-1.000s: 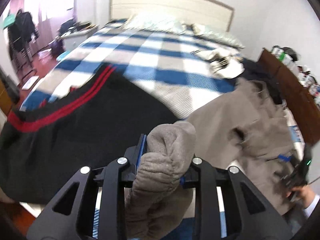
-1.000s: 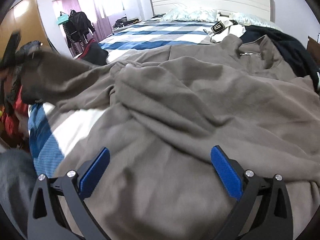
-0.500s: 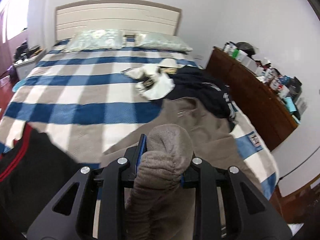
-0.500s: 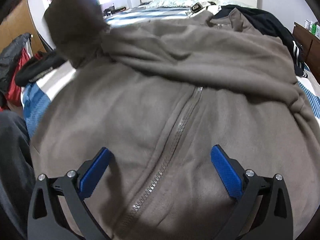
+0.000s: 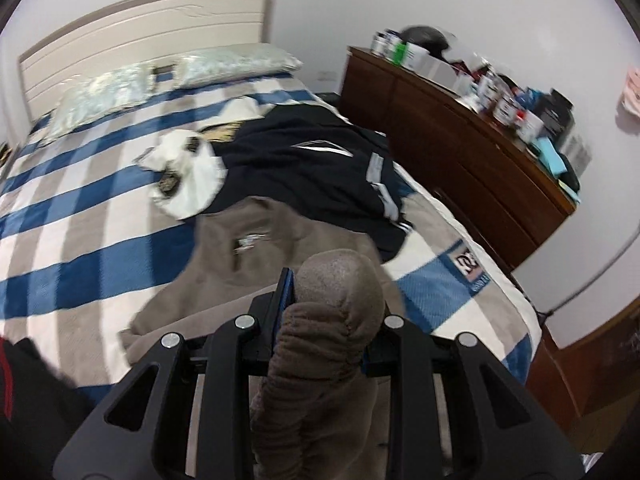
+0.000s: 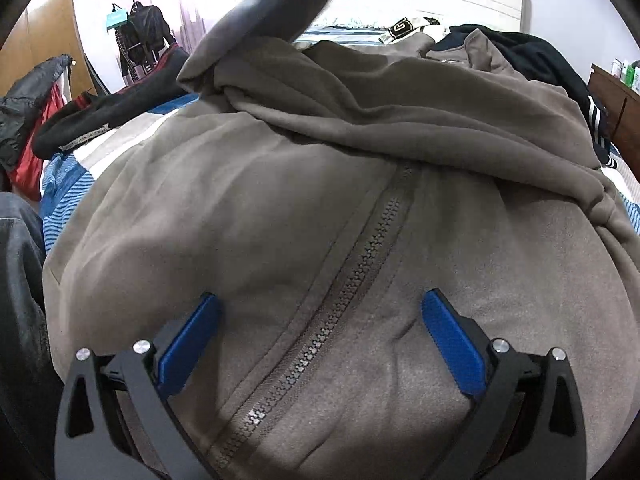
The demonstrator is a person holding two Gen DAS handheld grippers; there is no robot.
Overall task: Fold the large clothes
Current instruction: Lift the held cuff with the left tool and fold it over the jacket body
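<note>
The left gripper [image 5: 332, 312] is clamped on a bunched sleeve cuff [image 5: 336, 300] of the taupe zip-up fleece jacket [image 6: 248, 216], the cloth bulging up between its pads. The right gripper [image 6: 320, 312] stands wide, its blue pads [image 6: 452, 344] resting on the jacket front either side of the zipper [image 6: 360, 248]. Beyond both lie a black jacket [image 5: 312, 160] and the blue-striped bedspread [image 5: 80, 200], then pillows [image 5: 236, 64].

The brown jacket [image 6: 280, 208] is soft, matt fleece with a napped, fuzzy face; its zipper [image 6: 352, 264] has dull toothed plastic. The fingers [image 6: 188, 340] carry ribbed blue plastic pads on matt black frames with shiny metal screws. At two o'clock, the dresser [image 5: 472, 168] is glossy dark wood.
</note>
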